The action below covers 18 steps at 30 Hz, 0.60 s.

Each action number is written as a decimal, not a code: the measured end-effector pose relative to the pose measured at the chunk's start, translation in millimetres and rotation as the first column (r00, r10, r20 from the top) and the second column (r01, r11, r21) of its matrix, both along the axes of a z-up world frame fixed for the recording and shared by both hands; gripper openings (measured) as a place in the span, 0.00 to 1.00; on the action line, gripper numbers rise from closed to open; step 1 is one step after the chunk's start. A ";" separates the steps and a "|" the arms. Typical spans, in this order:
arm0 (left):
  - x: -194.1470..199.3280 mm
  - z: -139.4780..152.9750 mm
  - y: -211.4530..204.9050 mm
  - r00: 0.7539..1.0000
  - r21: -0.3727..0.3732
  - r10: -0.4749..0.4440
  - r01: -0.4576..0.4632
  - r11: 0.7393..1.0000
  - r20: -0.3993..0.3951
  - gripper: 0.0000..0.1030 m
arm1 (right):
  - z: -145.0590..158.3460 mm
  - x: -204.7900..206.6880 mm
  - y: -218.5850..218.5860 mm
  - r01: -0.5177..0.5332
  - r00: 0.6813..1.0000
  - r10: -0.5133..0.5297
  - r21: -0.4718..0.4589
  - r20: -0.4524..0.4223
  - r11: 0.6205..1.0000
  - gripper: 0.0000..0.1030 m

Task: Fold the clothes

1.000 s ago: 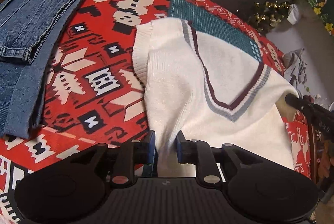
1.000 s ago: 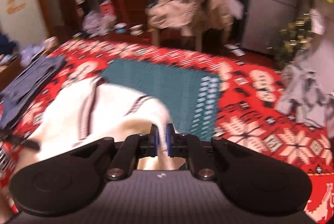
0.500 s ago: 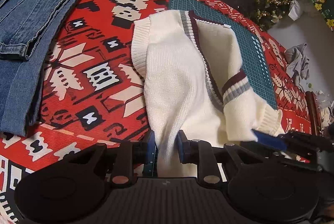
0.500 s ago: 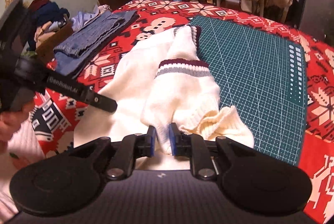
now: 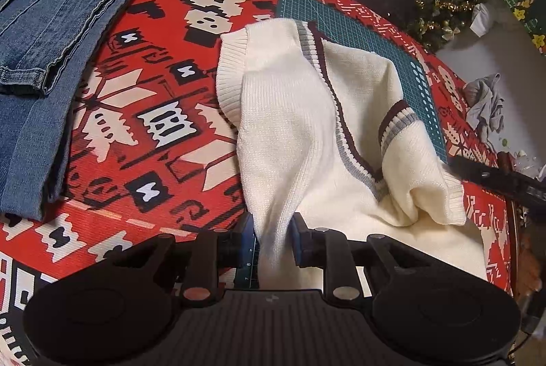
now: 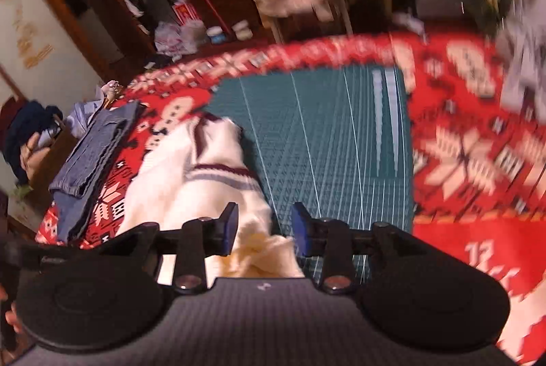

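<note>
A: What are the jaws doing?

B: The left gripper (image 5: 273, 241) is clenched on a pinch of the cream sweater vest (image 5: 293, 113), near its lower edge. The right gripper (image 6: 263, 224) has just been opening its jaws; a bit of ribbed hem lies between them, but the pads stand clear of it, so it is released.

A: And the step?

B: I'd judge a side fold: one side with its striped armhole is turned over onto the body. The vest lies on the red patterned table (image 5: 163, 134), its far side over the green cutting mat (image 6: 324, 140).

A: Next?

B: Probably the right gripper draws off without dragging the flap, then the other side gets folded across.

A: Count?

B: One vest, one folded pair of jeans (image 5: 51, 34), one mat, two grippers.
</note>
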<state>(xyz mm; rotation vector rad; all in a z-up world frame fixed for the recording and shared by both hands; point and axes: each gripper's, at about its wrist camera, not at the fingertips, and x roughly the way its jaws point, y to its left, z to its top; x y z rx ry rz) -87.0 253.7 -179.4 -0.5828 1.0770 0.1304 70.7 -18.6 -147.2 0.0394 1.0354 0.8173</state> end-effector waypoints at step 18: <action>10.1 9.1 -2.1 1.000 0.035 0.008 -0.008 0.999 -0.004 0.30 | 32.4 44.4 -5.2 0.068 0.935 -0.003 -0.173 0.353 0.983 0.04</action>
